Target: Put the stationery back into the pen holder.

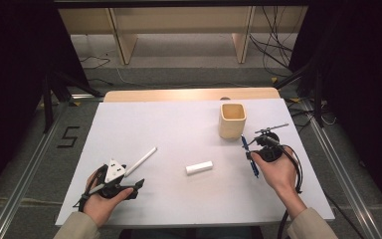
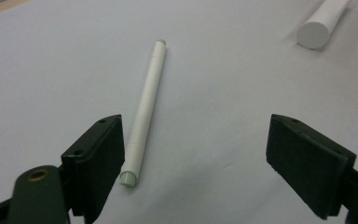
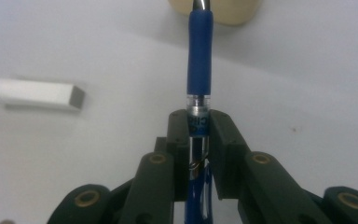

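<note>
The right tongs (image 3: 198, 123) are clamped on a blue pen (image 3: 200, 56), gripping its clear barrel just below the blue grip sleeve; in the high view the pen (image 1: 249, 155) is held above the white surface (image 1: 179, 129), near a wooden cup (image 1: 232, 119). The left tongs (image 2: 193, 158) stand wide apart, resting low over the surface, with a slim white pen (image 2: 144, 109) lying just beside one pad. A short white cylinder (image 1: 199, 168) lies between the two hands
</note>
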`<state>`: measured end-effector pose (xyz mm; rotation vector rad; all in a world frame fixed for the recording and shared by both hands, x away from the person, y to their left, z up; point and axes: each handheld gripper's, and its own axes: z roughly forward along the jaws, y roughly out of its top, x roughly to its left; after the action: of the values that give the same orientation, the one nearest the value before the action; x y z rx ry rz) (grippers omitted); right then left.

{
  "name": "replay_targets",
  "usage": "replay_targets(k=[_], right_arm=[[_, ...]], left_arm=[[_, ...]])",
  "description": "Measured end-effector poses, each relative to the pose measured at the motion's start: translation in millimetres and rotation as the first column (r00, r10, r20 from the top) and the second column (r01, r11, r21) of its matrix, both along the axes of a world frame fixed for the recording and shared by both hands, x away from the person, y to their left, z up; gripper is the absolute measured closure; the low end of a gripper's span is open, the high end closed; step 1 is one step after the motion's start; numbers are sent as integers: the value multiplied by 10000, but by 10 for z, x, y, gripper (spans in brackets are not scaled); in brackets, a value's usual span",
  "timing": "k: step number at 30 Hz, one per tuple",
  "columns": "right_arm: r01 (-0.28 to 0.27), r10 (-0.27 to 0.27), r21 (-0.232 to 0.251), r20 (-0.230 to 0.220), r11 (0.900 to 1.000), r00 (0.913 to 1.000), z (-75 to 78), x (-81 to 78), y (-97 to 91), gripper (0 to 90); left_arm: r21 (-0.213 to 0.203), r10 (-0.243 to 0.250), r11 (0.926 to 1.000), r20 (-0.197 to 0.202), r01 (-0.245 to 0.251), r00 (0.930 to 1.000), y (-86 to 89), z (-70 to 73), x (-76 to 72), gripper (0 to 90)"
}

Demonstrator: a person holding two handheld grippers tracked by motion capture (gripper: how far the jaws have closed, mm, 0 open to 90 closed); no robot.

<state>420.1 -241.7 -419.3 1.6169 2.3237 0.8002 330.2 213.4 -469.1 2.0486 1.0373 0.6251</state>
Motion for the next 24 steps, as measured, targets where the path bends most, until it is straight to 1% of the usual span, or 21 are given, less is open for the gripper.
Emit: replay_targets(k=[1, 2, 3, 5, 6, 8, 10, 12, 15, 16, 17, 18, 19, 20, 24], right_arm=[[-5, 3, 75, 204, 10000, 9998, 10, -3, -8, 796], [-12, -4, 275, 570, 9996, 9984, 32, -11, -22, 796], [-12, -4, 275, 570, 9996, 9984, 32, -11, -22, 796], [-45, 7, 403, 957, 9992, 9954, 57, -20, -37, 796], [-47, -5, 430, 1191, 9991, 9929, 66, -22, -43, 796], [-106, 13, 619, 1480, 9980, 9890, 83, -25, -61, 796], [-177, 53, 620, 1947, 9979, 9809, 95, -30, -74, 795], [-205, 6, 884, 2191, 9959, 9757, 106, -31, -91, 795], [-314, 1, 1113, 2702, 9933, 9628, 120, -34, -116, 795], [-284, -96, 1207, 3032, 9923, 9529, 131, -40, -128, 796], [-284, -96, 1207, 3032, 9923, 9529, 131, -40, -128, 796], [-314, -114, 1276, 3220, 9913, 9467, 135, -40, -134, 796], [-281, -216, 1379, 3463, 9901, 9379, 147, -45, -145, 795], [-281, -216, 1379, 3463, 9901, 9379, 147, -45, -145, 795], [-340, -321, 1590, 3955, 9867, 9179, 165, -47, -156, 796]], left_arm=[[2, -1, 10000, 4, 1, 10000, 0, 0, 0, 193], [6, -5, 10000, -2, 5, 10000, 0, 0, 0, 193], [7, -3, 10000, 4, 3, 10000, 0, 0, 0, 193], [9, -3, 10000, 8, 3, 10000, 0, 0, 0, 195], [7, 3, 10000, 16, -3, 10000, 0, 0, 0, 195], [17, -3, 10000, 23, 2, 10000, 0, 1, 0, 195], [22, -3, 10000, 24, 3, 10000, -1, 0, -1, 195], [6, 6, 10000, 18, -6, 10000, -3, -1, -2, 195], [20, 2, 10000, 40, -2, 10000, -3, -1, 0, 195], [32, -2, 10000, 37, 1, 10000, -3, -1, 0, 196], [25, -1, 10000, 45, 1, 10000, -3, -2, 0, 196], [18, 2, 10000, 32, -2, 10000, -4, -2, 0, 196], [5, 16, 10000, 33, -16, 10000, -5, -3, -1, 196], [-5, 22, 10000, 36, -22, 10000, -7, -3, -2, 196], [-17, 22, 10000, 46, -22, 10000, -10, -2, -4, 196]])
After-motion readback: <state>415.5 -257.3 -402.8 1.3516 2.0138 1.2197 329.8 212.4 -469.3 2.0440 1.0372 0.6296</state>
